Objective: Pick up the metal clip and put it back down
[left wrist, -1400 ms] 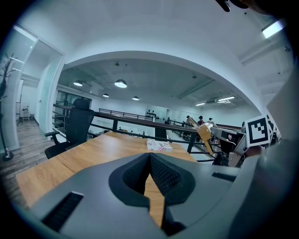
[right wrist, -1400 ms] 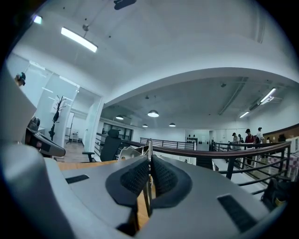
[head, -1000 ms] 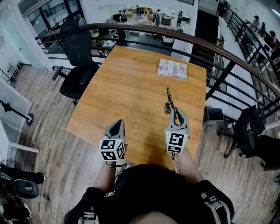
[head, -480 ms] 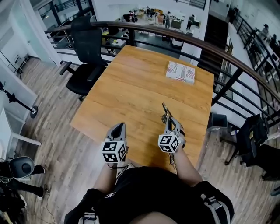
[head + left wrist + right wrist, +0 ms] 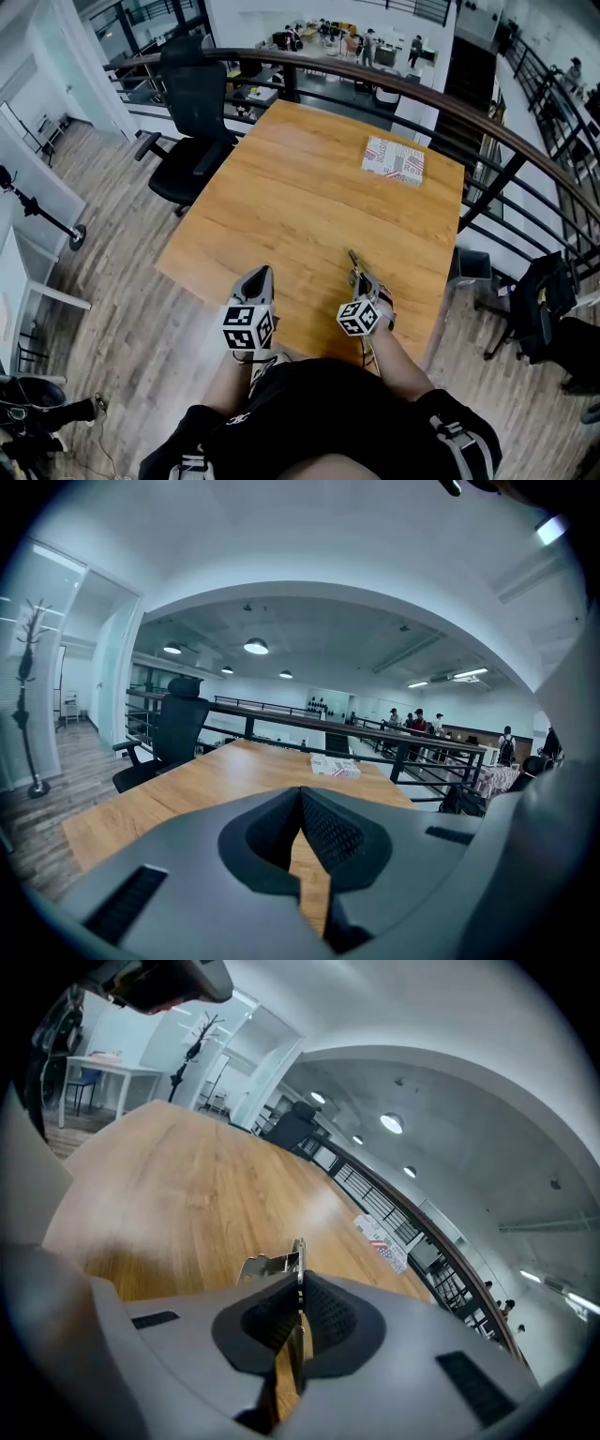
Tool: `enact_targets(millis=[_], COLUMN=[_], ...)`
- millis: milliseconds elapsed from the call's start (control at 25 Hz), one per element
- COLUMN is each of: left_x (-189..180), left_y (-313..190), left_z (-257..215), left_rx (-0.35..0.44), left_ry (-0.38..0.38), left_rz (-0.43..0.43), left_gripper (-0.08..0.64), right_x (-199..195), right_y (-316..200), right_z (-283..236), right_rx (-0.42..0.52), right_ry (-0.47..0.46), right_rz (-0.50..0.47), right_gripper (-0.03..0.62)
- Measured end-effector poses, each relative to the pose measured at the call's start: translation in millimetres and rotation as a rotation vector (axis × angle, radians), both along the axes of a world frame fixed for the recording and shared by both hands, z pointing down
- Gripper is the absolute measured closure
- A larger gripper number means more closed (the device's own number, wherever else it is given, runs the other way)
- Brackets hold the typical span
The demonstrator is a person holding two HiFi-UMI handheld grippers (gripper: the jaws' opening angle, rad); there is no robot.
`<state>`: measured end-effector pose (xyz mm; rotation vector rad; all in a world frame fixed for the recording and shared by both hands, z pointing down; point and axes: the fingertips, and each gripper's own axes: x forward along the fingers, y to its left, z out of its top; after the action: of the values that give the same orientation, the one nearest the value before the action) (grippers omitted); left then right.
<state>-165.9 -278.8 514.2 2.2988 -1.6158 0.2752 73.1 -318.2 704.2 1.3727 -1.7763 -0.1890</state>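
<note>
Metal clip (image 5: 355, 262), head view: pinched in right claw (image 5: 361, 279), apparently held clear of surface (image 5: 281, 187), above its near edge. Left claw view: left claw (image 5: 302, 829) closed, empty. Right claw view: clamped tight on clip. Pickup judged done; setting down left.

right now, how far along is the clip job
Done: the pick-up. The right gripper is shut on the clip, which sticks out past its jaws and seems clear of the table. In hand: the clip is held over the table's near part. Left to do: set it back on the table and open the jaws. The left gripper is shut, empty and idle.
</note>
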Motion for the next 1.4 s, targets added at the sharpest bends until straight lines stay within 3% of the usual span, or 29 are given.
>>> enact_targets(millis=[400, 560, 680, 720, 960, 1080, 1200, 1280, 1320, 1400], left_x=[0.6, 5.0, 5.0, 6.1, 16.9, 21.7, 25.4, 28.1, 29.3, 30.9], left_y=[-3.3, -4.6, -3.2, -3.1, -5.1, -6.3, -6.9, -6.4, -6.0, -4.9], left_z=[4.1, 4.2, 4.2, 4.3, 0.4, -1.3, -3.6, -5.8, -7.0, -8.8], left_rx=[-0.004, -0.006, -0.009, -0.009, 0.004, 0.008, 0.015, 0.022, 0.026, 0.029], left_ry=[-0.002, -0.005, -0.003, -0.003, -0.002, -0.001, -0.002, -0.001, 0.000, 0.001], left_rz=[-0.004, 0.004, 0.006, 0.007, 0.031, 0.042, 0.050, 0.053, 0.053, 0.053], left_gripper=[0.546, 0.546, 0.546, 0.546, 0.546, 0.546, 0.546, 0.546, 0.546, 0.546], right_x=[-2.0, -6.0, -13.8, -15.1, -18.4, -17.0, -8.3, 0.6, 6.0, 14.8], right_y=[7.4, 9.3, 13.6, 13.5, 0.1, -6.7, -3.3, 4.6, 7.6, 11.2], right_z=[40.4, 40.5, 27.2, 19.0, -60.8, -124.7, -192.4, -225.2, -234.9, -241.2], right_rx=[-0.134, -0.207, -0.242, -0.230, -0.067, 0.086, 0.301, 0.403, 0.430, 0.429], right_ry=[0.012, -0.098, -0.223, -0.247, -0.429, -0.546, -0.647, -0.692, -0.699, -0.708], right_rz=[-0.001, 0.019, 0.020, 0.016, -0.004, -0.018, -0.042, -0.036, -0.018, 0.023], right_gripper=[0.557, 0.529, 0.381, 0.374, 0.373, 0.388, 0.441, 0.523, 0.575, 0.577])
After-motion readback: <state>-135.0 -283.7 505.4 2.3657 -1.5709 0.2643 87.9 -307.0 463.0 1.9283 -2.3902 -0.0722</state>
